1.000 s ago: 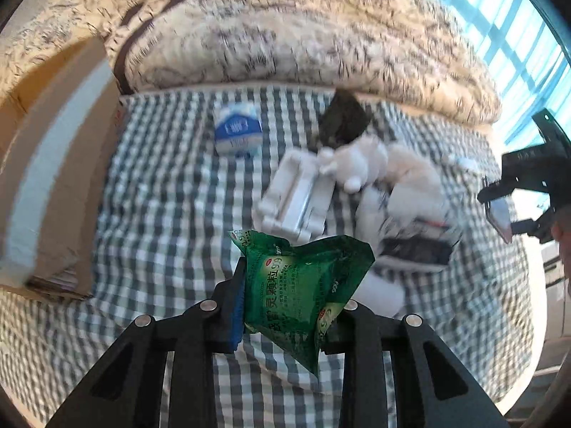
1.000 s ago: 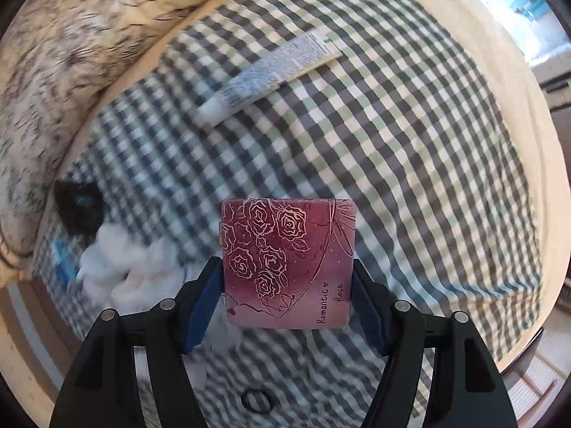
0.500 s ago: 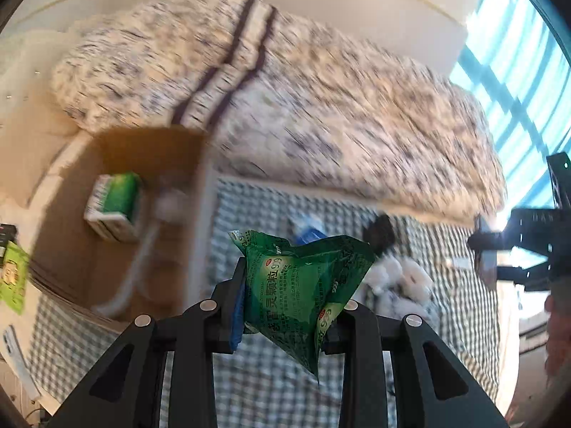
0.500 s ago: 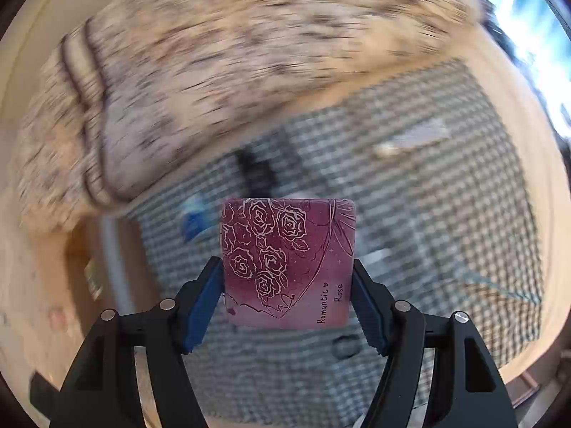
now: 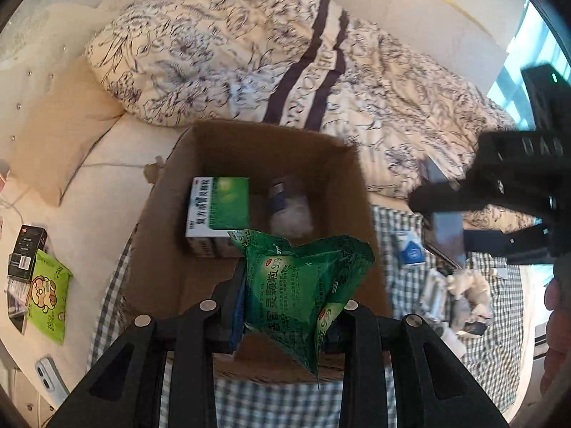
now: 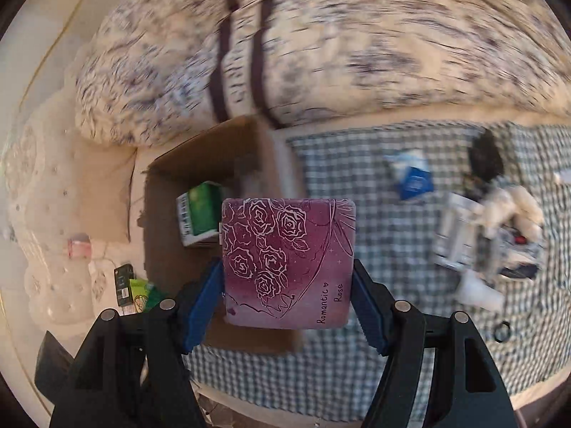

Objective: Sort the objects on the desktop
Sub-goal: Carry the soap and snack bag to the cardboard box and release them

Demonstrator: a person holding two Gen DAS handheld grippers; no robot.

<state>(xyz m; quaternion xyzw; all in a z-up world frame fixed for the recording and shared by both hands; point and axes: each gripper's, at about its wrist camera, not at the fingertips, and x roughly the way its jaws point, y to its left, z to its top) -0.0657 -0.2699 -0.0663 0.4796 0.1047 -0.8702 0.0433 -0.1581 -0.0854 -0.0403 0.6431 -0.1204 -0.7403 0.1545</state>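
My left gripper (image 5: 291,306) is shut on a green medicine sachet bag (image 5: 303,281) and holds it over the near side of an open cardboard box (image 5: 171,249). Inside the box lie a green-and-white medicine box (image 5: 217,210) and a small bottle (image 5: 289,207). My right gripper (image 6: 287,285) is shut on a purple rose-patterned box (image 6: 289,264), above the box's near right corner (image 6: 200,157). It also shows at the right of the left wrist view (image 5: 499,192).
The checked cloth (image 6: 357,214) carries a blue packet (image 6: 410,174), a white plush toy (image 6: 514,199), a white holder (image 6: 456,235) and a dark object (image 6: 485,153). A floral duvet (image 5: 285,53) lies behind the box. A green wipes pack (image 5: 46,292) and a phone (image 5: 50,378) lie at left.
Both grippers have swung left from the pile on the checked cloth to the cardboard box, each still holding its item. The box's inside has come into view.
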